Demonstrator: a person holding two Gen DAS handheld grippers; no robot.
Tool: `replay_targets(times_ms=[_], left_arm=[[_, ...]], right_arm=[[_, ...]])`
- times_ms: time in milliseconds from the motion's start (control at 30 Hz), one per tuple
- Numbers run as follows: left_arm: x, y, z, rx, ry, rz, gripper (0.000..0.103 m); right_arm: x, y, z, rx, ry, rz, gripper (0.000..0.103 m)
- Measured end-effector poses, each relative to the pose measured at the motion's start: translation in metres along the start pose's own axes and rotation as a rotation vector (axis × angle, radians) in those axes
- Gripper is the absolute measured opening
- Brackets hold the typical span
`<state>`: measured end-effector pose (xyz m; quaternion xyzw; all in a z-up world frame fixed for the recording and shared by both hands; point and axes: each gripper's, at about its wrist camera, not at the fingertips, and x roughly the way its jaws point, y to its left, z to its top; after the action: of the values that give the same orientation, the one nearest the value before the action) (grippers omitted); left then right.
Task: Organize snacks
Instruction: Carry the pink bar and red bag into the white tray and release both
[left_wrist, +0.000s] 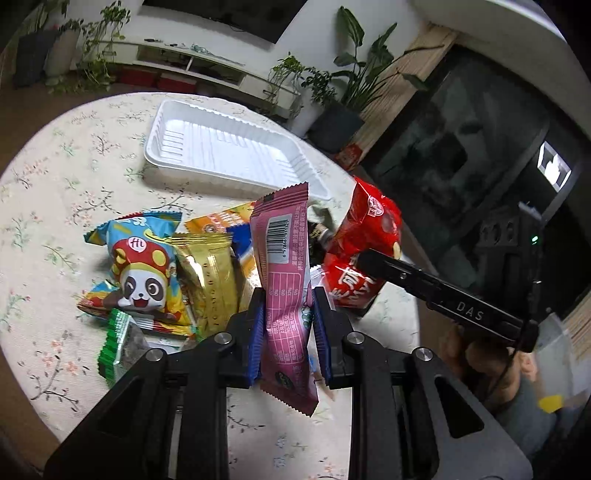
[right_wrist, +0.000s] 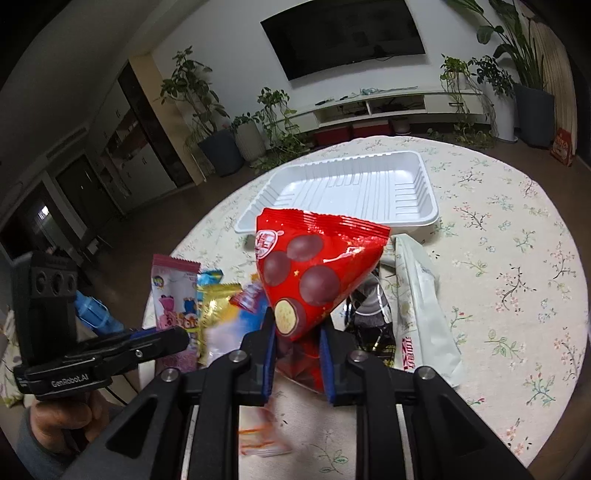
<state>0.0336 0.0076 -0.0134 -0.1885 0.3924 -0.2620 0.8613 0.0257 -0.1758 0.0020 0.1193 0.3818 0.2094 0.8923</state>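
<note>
Left gripper (left_wrist: 288, 317) clamped on a long pink foil snack packet (left_wrist: 284, 266), long axis upright at frame centre. Right gripper (right_wrist: 297, 343) pinched tight on a red crinkly chocolate-ball bag (right_wrist: 314, 273). Empty white ribbed plastic tray (left_wrist: 207, 158) straight beyond both, in the upper middle of each view; neither hand judged clearly nearer.

left wrist view: looks forward and down along its fingers, close over the snack pile (left_wrist: 177, 273), white tray (left_wrist: 229, 155) beyond
right wrist view: same downward slant, from the right
shared: tray (right_wrist: 343, 192), pile, floral table (right_wrist: 517, 280)
</note>
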Motion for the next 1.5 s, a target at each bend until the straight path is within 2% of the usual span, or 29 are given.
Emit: replay_targets(times_ms=[300, 400, 533, 733, 867, 1033, 1233, 1467, 1500], left_arm=[[-0.023, 0.020, 0.006, -0.049, -0.039, -0.080, 0.022], [-0.035, 0.024, 0.020, -0.056, -0.047, -0.107, 0.022], [-0.047, 0.029, 0.057, -0.012, -0.029, -0.062, 0.022], [-0.046, 0.031, 0.132, 0.087, -0.003, 0.031, 0.022], [-0.007, 0.035, 0.175, 0.099, 0.062, 0.088, 0.022], [0.051, 0.049, 0.204, 0.118, 0.162, 0.152, 0.022], [0.102, 0.072, 0.213, 0.110, 0.259, 0.222, 0.022], [0.141, 0.088, 0.200, 0.085, 0.328, 0.270, 0.022], [0.154, 0.093, 0.206, 0.086, 0.330, 0.269, 0.022]], right_arm=[[-0.007, -0.011, 0.004, 0.049, -0.029, 0.027, 0.022], [-0.012, -0.020, 0.010, 0.077, -0.042, 0.031, 0.022], [-0.022, -0.030, 0.029, 0.088, -0.070, 0.033, 0.022], [-0.010, -0.044, 0.086, 0.046, -0.053, 0.004, 0.022], [0.021, -0.052, 0.130, 0.012, 0.007, -0.024, 0.022], [0.075, -0.067, 0.161, 0.027, 0.115, -0.028, 0.022], [0.132, -0.079, 0.169, 0.029, 0.234, -0.048, 0.022], [0.155, -0.085, 0.162, 0.040, 0.277, -0.072, 0.022], [0.156, -0.087, 0.161, 0.043, 0.279, -0.071, 0.022]])
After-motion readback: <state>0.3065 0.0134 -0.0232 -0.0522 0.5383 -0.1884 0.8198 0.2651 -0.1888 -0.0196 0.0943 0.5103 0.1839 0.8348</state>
